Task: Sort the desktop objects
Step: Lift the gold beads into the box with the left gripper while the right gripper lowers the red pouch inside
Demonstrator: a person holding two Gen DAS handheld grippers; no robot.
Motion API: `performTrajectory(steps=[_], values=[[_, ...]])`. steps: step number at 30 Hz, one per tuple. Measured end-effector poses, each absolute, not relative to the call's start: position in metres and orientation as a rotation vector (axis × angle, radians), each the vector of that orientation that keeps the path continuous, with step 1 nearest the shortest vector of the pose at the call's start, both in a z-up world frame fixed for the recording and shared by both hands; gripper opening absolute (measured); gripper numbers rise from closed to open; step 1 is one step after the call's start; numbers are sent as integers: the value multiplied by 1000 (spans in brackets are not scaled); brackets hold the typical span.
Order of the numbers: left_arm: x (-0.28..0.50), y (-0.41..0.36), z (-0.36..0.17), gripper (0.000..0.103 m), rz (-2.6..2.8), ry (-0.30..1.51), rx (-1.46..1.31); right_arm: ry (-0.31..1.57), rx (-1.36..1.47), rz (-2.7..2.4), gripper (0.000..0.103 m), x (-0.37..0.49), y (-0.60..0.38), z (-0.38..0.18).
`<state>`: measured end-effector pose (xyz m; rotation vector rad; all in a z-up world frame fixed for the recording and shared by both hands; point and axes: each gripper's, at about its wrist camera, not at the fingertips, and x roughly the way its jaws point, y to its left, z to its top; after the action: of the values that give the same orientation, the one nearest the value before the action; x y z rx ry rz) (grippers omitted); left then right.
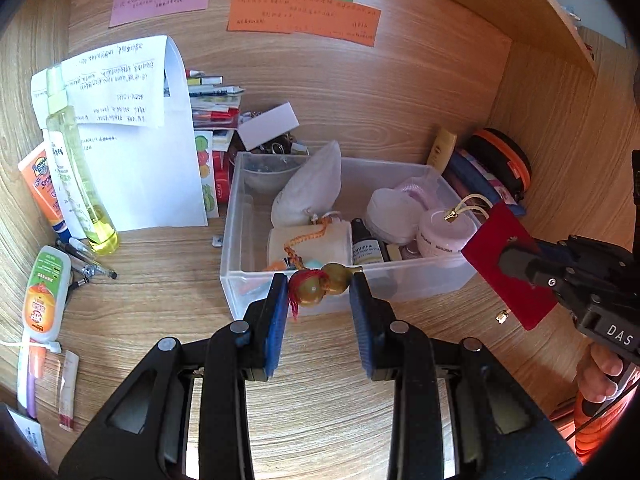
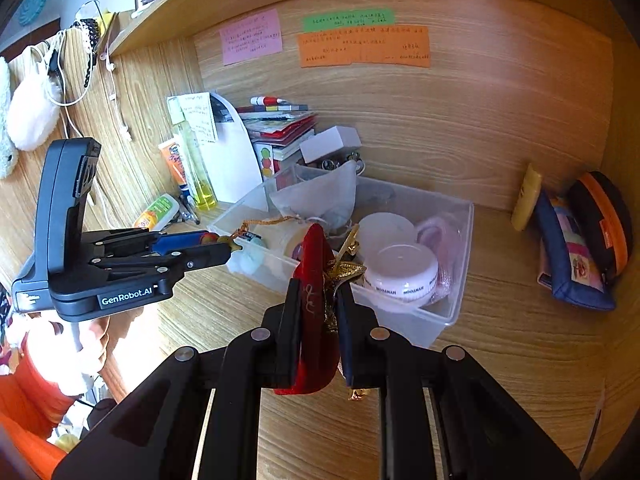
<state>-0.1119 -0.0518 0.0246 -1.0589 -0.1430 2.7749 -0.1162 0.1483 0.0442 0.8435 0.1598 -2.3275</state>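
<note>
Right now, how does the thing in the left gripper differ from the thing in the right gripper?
The small gourd charm in the left gripper is rounded and olive-brown with red thread and an orange braided cord, while the red pouch in the right gripper is flat, velvety and trimmed in gold. The charm sits at the jaws' tips; the pouch fills the jaws deeply. Both are clamped in front of the clear plastic bin.
</note>
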Motion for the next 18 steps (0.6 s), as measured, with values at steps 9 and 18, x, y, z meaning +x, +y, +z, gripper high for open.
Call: performTrajectory(steps=[9, 18], values=[[-130, -75, 23, 31, 2788, -159, -1072, 175, 874, -2337, 14, -146, 124, 41], [-151, -80, 13, 31, 2754, -159, -1092, 185, 938, -2309, 14, -176, 104, 24]])
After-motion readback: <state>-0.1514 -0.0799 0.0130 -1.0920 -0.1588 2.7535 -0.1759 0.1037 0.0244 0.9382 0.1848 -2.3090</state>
